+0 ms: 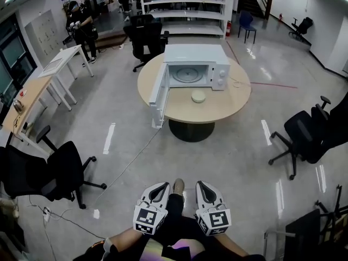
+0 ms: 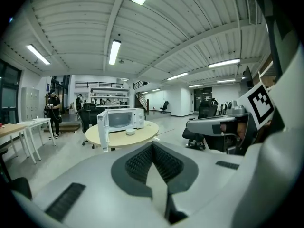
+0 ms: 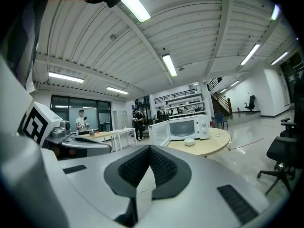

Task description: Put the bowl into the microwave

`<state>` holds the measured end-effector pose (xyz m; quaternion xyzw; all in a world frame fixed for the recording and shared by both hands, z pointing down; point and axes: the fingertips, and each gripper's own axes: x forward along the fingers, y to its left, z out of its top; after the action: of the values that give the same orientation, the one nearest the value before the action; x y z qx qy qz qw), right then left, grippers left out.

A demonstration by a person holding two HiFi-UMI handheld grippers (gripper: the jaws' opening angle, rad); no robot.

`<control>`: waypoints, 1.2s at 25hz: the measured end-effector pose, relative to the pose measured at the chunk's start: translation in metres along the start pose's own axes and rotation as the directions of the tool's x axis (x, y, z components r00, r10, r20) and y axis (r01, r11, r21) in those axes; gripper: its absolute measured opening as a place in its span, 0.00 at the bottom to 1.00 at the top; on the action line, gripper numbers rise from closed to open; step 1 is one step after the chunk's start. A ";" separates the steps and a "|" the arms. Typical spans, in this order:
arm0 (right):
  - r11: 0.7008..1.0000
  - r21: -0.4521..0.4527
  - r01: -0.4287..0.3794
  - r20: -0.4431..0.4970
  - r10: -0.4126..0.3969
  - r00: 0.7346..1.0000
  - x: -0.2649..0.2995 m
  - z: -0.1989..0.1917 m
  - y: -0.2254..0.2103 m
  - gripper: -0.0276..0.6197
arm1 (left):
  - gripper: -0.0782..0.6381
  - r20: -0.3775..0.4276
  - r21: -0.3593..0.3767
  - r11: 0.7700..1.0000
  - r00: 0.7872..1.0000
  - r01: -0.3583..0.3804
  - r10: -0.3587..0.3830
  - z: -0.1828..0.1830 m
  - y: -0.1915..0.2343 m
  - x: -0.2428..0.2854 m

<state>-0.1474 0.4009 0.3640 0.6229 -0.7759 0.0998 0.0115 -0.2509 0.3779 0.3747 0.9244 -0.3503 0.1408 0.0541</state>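
Note:
A white microwave (image 1: 194,67) stands on a round wooden table (image 1: 223,106) far ahead, its door (image 1: 159,93) swung open to the left. A small pale bowl (image 1: 198,96) sits on the table just in front of the open cavity. The left gripper view shows the bowl (image 2: 130,132) and microwave (image 2: 121,119) small and far off, as does the right gripper view, with bowl (image 3: 189,142) and microwave (image 3: 183,127). My left gripper (image 1: 161,187) and right gripper (image 1: 202,186) hang side by side near my feet, well short of the table. Both are shut, with nothing between their pads.
Black office chairs stand at the left (image 1: 49,173), at the right (image 1: 304,132) and behind the table (image 1: 145,37). White desks (image 1: 60,61) line the left wall. A cable (image 1: 130,159) runs across the floor from the table. A person (image 1: 81,29) stands far left; shelving (image 1: 185,7) is behind.

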 end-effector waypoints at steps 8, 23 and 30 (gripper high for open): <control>0.994 0.014 0.106 -0.006 -0.106 0.994 0.002 0.001 -0.044 0.07 | 0.18 -0.006 0.030 0.994 0.994 0.108 -0.108 0.012 -0.015 0.050; 0.976 -0.015 0.216 -0.027 -0.216 0.976 0.061 0.023 -0.131 0.07 | 0.18 0.031 0.015 0.979 0.979 0.201 -0.201 0.061 -0.005 0.167; 0.979 -0.005 0.206 -0.034 -0.206 0.978 0.105 0.030 -0.146 0.07 | 0.18 0.020 -0.033 0.983 0.983 0.182 -0.181 0.061 0.017 0.195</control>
<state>-0.0260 0.2652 0.3697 0.6979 -0.7071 0.1081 0.0355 -0.1099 0.2298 0.3747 0.9525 -0.2675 0.1214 0.0797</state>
